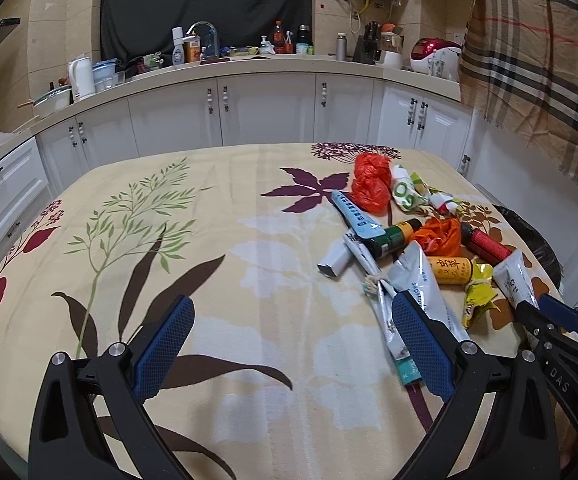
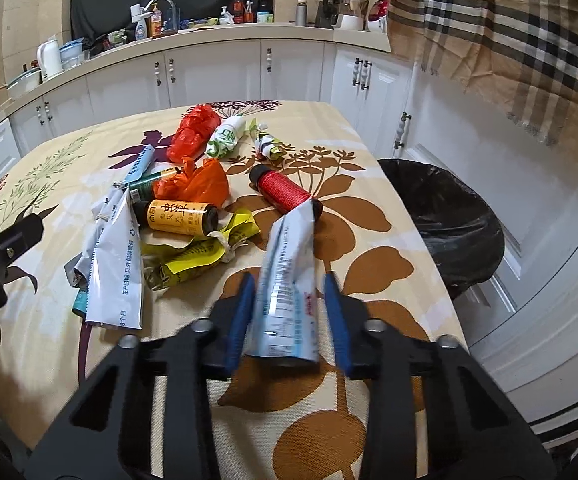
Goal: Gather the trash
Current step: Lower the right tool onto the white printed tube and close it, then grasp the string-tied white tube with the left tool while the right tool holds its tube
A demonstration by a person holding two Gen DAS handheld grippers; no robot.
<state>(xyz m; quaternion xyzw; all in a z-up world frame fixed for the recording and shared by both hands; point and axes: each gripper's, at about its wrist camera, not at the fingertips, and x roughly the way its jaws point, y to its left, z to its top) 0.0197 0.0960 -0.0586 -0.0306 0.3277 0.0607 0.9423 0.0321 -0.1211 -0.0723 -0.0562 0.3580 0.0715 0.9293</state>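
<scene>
Trash is lying in a loose heap on the right side of the flowered tablecloth (image 1: 169, 240).

Left wrist view: left gripper (image 1: 293, 344) is hanging released, jaws standing wide over bare cloth with nothing between them. Its right pad is sitting just in front of a flat grey-white pouch (image 1: 429, 288); any swing that way is likely dragging neighbours along. Right gripper (image 1: 545, 312) is showing at the frame edge, "DAS" readable on its body. Yellow bottle (image 1: 449, 270) is carrying large Chinese characters.

Right wrist view: right gripper (image 2: 291, 312) is grasping a white tube (image 2: 289, 276), pads pinching its flat end. Print there is too blurred to read. Far end is touching the red bottle (image 2: 283, 190); lifting risks rolling that bottle. Soft tube may be slipping from the pinch before reaching the black-lined bin (image 2: 449, 216) beside the table.
</scene>
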